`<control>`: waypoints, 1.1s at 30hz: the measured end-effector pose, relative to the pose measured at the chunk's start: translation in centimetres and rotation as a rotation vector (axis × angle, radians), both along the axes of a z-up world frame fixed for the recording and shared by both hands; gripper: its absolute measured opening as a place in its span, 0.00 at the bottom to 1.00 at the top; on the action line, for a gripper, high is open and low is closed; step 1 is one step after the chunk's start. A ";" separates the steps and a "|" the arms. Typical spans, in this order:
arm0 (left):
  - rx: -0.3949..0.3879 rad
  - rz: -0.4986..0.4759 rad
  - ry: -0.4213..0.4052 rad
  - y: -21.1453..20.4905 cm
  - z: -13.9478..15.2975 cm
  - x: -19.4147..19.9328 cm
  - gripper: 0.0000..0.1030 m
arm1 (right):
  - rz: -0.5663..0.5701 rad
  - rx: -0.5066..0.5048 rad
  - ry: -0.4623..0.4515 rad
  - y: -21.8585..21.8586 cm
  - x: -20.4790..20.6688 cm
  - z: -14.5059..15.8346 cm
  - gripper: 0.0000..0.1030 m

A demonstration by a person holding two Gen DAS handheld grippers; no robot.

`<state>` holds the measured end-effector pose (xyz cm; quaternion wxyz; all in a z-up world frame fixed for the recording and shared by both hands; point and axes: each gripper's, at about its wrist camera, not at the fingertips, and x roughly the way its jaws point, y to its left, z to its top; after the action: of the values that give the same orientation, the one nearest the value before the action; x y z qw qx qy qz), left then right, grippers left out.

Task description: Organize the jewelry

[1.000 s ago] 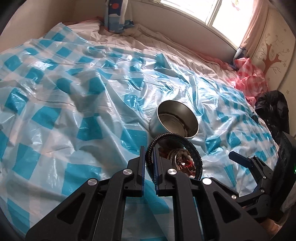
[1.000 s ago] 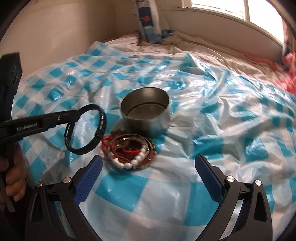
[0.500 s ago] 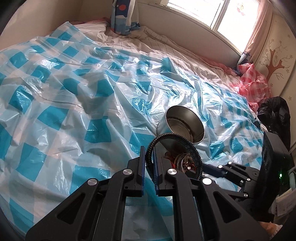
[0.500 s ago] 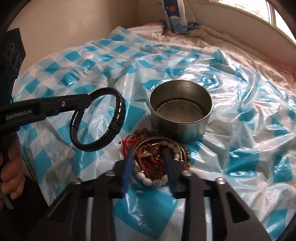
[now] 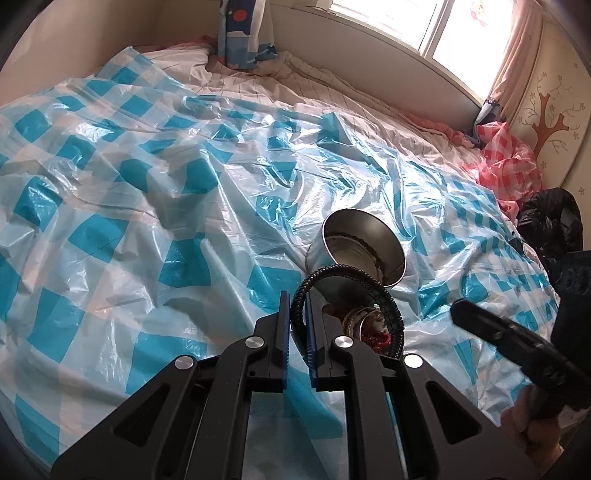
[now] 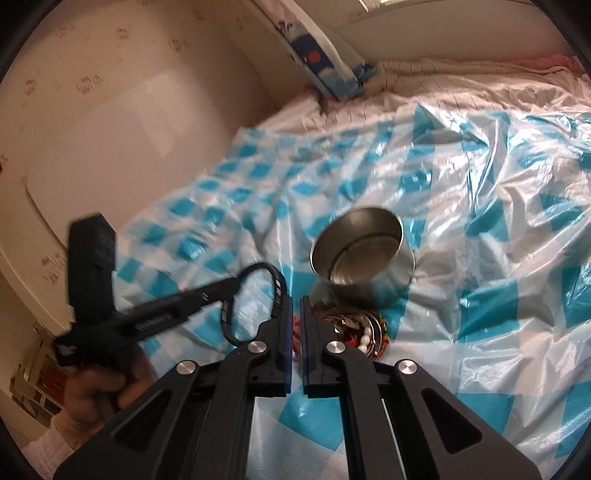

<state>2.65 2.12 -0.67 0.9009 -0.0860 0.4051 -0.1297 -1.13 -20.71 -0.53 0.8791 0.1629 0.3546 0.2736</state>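
My left gripper (image 5: 297, 314) is shut on a black braided bracelet (image 5: 384, 295) and holds it above the bed; the bracelet also shows in the right wrist view (image 6: 277, 291). A round metal tin (image 5: 364, 251) stands open on the blue-checked plastic sheet; it also shows in the right wrist view (image 6: 364, 254). A pile of bracelets and beads (image 6: 354, 328) lies just in front of the tin. My right gripper (image 6: 295, 314) is shut at the left edge of the pile, with a bit of red showing between its fingers; what it grips is unclear.
The blue-checked plastic sheet (image 5: 147, 206) covers the bed. A blue patterned pillow (image 5: 240, 33) leans at the headboard. A pink checked cloth (image 5: 506, 166) and a black bag (image 5: 550, 221) lie at the right edge. A beige wall (image 6: 129, 110) stands to the left.
My right gripper has closed from wide open to shut and moved down to the jewelry pile. My left gripper has kept its hold on the black bracelet and shifted slightly.
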 end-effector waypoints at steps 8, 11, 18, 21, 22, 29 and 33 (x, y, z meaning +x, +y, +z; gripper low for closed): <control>0.008 0.011 -0.013 -0.8 0.4 0.5 0.07 | -0.016 -0.009 0.034 -0.6 0.9 -0.1 0.10; 0.002 0.034 -0.013 -0.2 0.4 0.5 0.07 | 0.013 -0.133 0.051 1.4 0.8 -1.2 0.56; 0.004 0.041 -0.014 0.2 0.4 0.5 0.07 | 0.081 -0.317 0.043 5.0 1.1 -3.6 0.25; 0.001 0.044 -0.017 0.2 0.5 0.5 0.07 | 0.085 -0.307 0.083 4.7 1.6 -4.6 0.06; 0.001 0.045 -0.018 0.3 0.6 0.4 0.07 | 0.078 -0.274 0.082 4.2 1.5 -4.3 0.06; 0.000 0.050 -0.016 0.0 0.6 0.7 0.07 | 0.007 0.019 0.064 -0.3 1.8 -1.7 0.06; 0.003 0.039 -0.019 -0.9 0.9 1.2 0.07 | -0.008 0.098 0.027 -1.4 1.7 -0.2 0.06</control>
<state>3.82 1.21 0.25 0.9072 -0.0915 0.3949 -0.1122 0.61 -22.09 -0.77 0.8662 0.2108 0.3522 0.2850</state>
